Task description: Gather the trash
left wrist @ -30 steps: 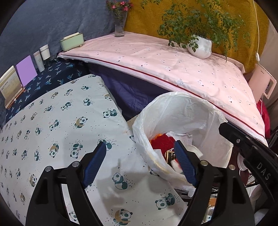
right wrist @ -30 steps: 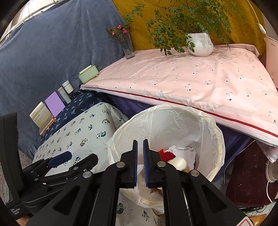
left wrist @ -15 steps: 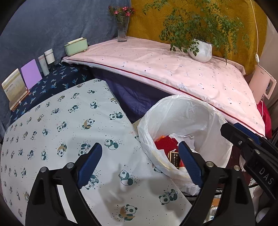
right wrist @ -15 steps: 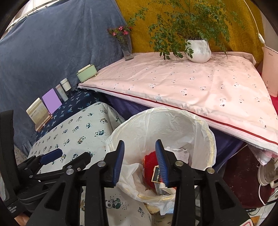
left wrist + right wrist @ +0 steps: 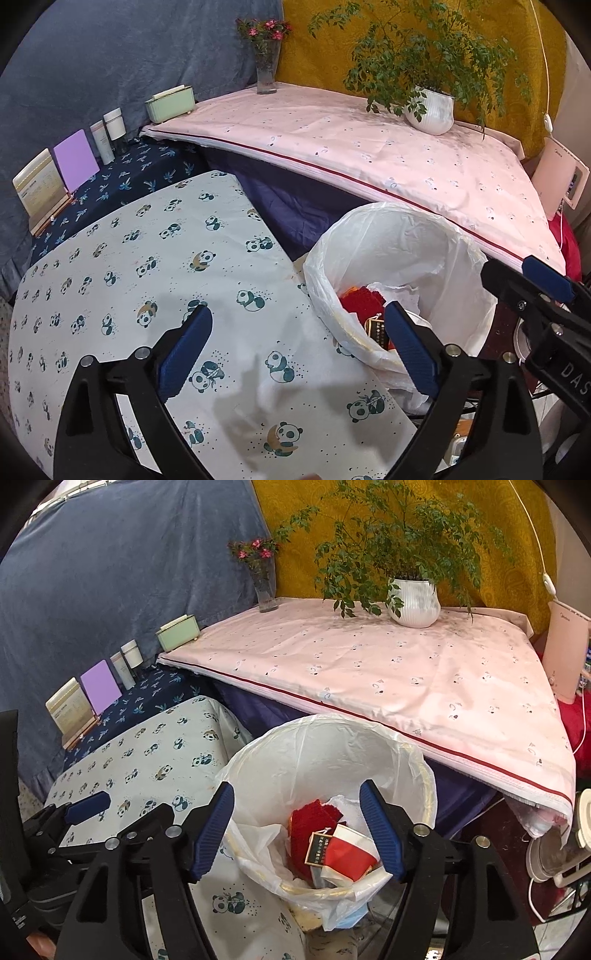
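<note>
The right hand-held gripper (image 5: 297, 827) hangs over the lined waste bin (image 5: 410, 771), its jaws opening with nothing gripped. Red scraps and a paper cup (image 5: 347, 853) lie inside (bin beside the panda-print surface (image 5: 110, 258)). The left hand-held gripper (image 5: 295, 350), also opening, holds nothing.

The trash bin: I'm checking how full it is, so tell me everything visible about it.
The trash bin is round and upright, lined with a thin white plastic bag folded over its pale rim. It stands in the gap between the panda-print surface and the pink-covered one. Only the bottom is filled: red fabric, crumpled white paper, a red-and-white paper cup.
</note>
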Demonstrator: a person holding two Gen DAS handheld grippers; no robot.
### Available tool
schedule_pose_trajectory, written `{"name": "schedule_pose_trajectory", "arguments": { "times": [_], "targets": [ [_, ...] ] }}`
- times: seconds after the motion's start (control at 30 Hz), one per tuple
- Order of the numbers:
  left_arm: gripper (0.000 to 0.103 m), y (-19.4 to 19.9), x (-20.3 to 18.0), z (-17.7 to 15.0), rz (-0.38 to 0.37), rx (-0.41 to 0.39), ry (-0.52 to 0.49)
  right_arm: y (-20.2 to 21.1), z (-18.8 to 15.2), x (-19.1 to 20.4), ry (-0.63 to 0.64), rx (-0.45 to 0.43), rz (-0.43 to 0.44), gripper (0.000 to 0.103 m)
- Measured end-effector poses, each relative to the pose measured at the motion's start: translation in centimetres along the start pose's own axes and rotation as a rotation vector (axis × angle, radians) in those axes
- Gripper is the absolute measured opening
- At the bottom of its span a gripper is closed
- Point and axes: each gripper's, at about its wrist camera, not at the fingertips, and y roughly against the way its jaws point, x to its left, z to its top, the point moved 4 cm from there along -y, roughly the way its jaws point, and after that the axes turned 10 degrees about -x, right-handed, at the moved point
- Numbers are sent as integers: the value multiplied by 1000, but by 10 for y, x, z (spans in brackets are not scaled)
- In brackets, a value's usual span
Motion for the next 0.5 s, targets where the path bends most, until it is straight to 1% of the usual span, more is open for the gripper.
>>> {"name": "schedule_pose_trajectory", "arguments": {
  "times": [0.23, 0.33, 0.5],
  "targets": [
    [92, 3, 5, -2, 20, 0, 6, 4, 1, 1, 51, 12, -45, 73],
    [93, 5, 5, -2, 31, 2, 0, 5, 0, 1, 66, 28, -53, 81],
    [94, 7, 5, -4, 48, 7, -5, 8, -1, 0, 79, 34, -61, 84]
  ]
}}
